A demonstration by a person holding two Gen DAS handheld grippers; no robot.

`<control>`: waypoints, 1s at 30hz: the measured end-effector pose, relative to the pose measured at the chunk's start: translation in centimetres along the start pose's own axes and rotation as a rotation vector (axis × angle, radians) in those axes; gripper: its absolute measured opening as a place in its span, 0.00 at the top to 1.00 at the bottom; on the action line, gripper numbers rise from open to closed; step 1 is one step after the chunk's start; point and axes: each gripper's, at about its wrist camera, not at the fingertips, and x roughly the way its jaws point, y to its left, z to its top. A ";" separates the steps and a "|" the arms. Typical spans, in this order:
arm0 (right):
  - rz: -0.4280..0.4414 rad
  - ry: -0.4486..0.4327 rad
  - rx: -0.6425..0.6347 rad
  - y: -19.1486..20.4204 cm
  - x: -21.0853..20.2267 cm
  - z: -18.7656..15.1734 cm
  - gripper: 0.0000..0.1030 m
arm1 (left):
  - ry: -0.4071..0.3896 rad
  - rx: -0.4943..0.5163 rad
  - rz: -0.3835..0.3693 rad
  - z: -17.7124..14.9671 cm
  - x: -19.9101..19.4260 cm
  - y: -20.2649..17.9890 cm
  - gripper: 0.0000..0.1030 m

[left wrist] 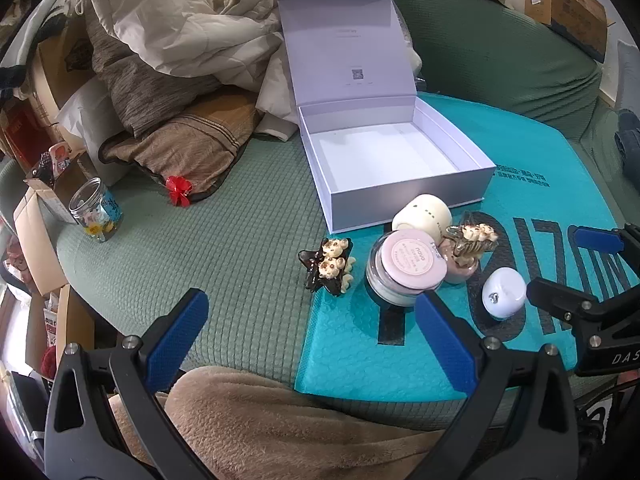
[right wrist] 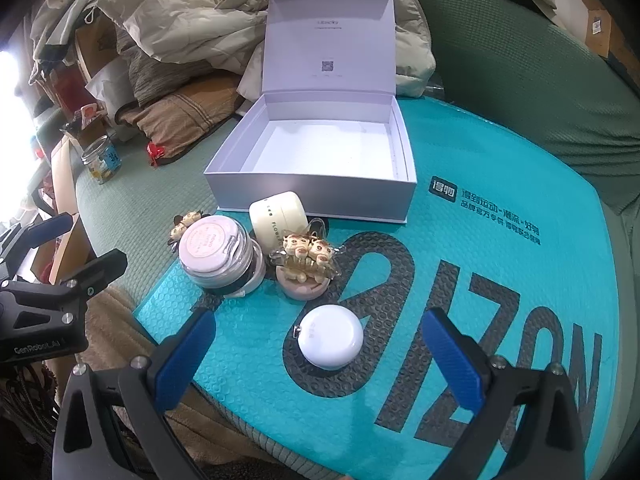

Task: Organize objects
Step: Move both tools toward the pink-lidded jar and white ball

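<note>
Your left gripper hangs spread wide and empty; ahead of it lies a dark hair clip. Next sits a pink-lidded jar printed "novo", then a cream jar reading "FLOWER…", before the open white box. Your right gripper, equally spread, frames a white round case on the teal mailer.

- Glass jar far left of the left fingers, upright on the green cover.
- Red bow beyond them.
- Crumpled bedding heaped far behind.
- Cardboard box far right.
</note>
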 end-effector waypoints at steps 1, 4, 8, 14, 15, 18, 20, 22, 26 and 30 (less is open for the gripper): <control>-0.001 0.001 -0.001 0.0 0.0 0.0 0.00 | 0.002 -0.001 0.001 0.1 0.0 0.1 0.00; 0.002 0.001 -0.004 0.1 0.1 0.0 0.00 | 0.001 -0.001 0.010 0.1 -0.1 0.1 0.00; 0.002 -0.001 -0.005 0.1 0.0 -0.1 0.00 | 0.004 -0.005 0.013 0.1 -0.1 0.2 0.00; 0.003 -0.003 -0.011 0.2 0.0 -0.1 0.00 | 0.001 -0.010 0.018 -0.1 -0.3 0.4 0.00; 0.003 -0.003 -0.011 0.2 -0.1 -0.1 0.00 | 0.002 -0.009 0.018 -0.2 -0.3 0.4 0.00; 0.003 -0.003 -0.011 0.2 -0.1 -0.1 0.00 | 0.001 -0.009 0.019 -0.3 -0.4 0.4 0.00; 0.004 -0.004 -0.012 0.2 -0.1 -0.1 0.00 | 0.000 -0.009 0.020 -0.3 -0.3 0.4 0.00; 0.005 -0.002 -0.012 0.1 -0.1 -0.1 0.00 | 0.001 -0.010 0.022 -0.3 -0.4 0.4 0.00; 0.006 -0.001 -0.014 0.1 -0.1 -0.2 0.00 | 0.003 -0.012 0.030 -0.4 -0.4 0.3 0.00; 0.008 -0.001 -0.017 0.1 -0.1 -0.3 0.00 | 0.004 -0.014 0.036 -0.5 -0.6 0.2 0.00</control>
